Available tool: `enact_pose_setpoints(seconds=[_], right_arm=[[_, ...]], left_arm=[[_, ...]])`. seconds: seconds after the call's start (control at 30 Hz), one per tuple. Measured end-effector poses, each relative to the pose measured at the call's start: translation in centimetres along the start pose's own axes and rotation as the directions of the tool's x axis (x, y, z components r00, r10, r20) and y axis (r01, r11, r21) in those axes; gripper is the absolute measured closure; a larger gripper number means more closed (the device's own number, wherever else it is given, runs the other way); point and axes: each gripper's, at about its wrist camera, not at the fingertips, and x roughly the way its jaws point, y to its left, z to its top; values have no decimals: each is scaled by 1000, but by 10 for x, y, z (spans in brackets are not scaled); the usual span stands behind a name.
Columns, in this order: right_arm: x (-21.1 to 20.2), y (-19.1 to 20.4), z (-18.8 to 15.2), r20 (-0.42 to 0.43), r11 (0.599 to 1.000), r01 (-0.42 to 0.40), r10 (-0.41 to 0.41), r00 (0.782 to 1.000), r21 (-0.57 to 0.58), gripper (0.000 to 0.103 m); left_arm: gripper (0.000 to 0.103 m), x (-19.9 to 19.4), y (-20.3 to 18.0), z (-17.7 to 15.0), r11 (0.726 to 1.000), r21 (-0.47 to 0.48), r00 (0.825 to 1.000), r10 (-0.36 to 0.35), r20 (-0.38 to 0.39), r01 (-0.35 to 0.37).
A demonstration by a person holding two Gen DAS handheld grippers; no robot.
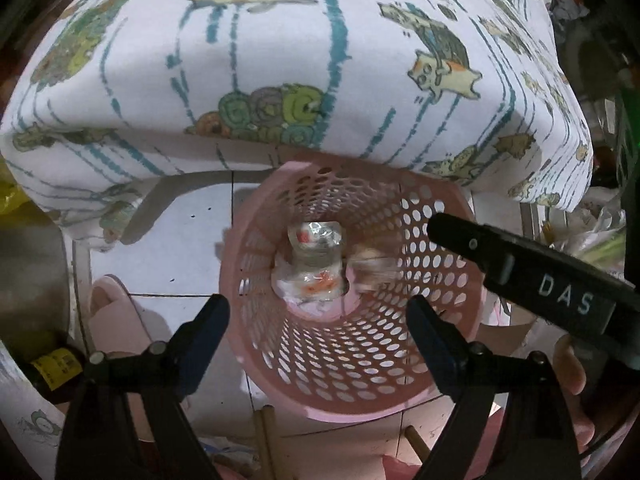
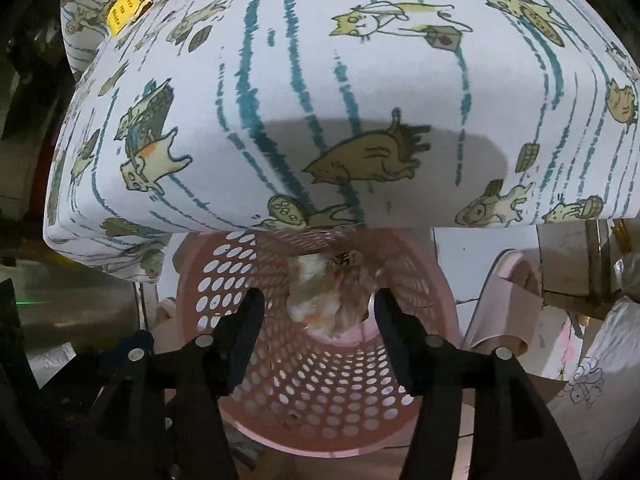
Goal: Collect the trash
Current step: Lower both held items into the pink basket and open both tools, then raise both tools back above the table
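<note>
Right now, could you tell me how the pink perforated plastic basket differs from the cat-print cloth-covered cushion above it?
The pink perforated plastic basket is rigid, round and full of holes; the cat-print cloth-covered cushion is soft, squarish and solid. The basket holds crumpled clear wrappers; the cushion overhangs the basket's far rim.

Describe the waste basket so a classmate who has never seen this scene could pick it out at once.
Find the cat-print cloth draped over the furniture. On the tiled floor below its edge stands the pink basket, with clear wrappers at its bottom. Its round perforated walls set it apart from the solid pink items beside it.
</note>
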Motion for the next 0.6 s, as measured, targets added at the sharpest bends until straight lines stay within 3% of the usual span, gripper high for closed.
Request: enact_pose_setpoints(seconds=[0.2,0.37,0.43,0.6], right_arm=[[-13,5,1,38,1000,-10,10,999,4,43],[-41,11,1,118,1000,-28,27,993,6,43],[-60,18,2,173,999,-30,32,984,-15,43],[-102,27,2,289,998,-42,55,956,-52,43]], left_arm=[[15,-21,5,2,999,-3,998,43,56,-43],[15,-58,2,7,996,-30,981,91,172,-87],[15,-78,3,9,995,-41,968,101,228,-93],[15,-129,6,9,991,-62,915,131,383,-116]])
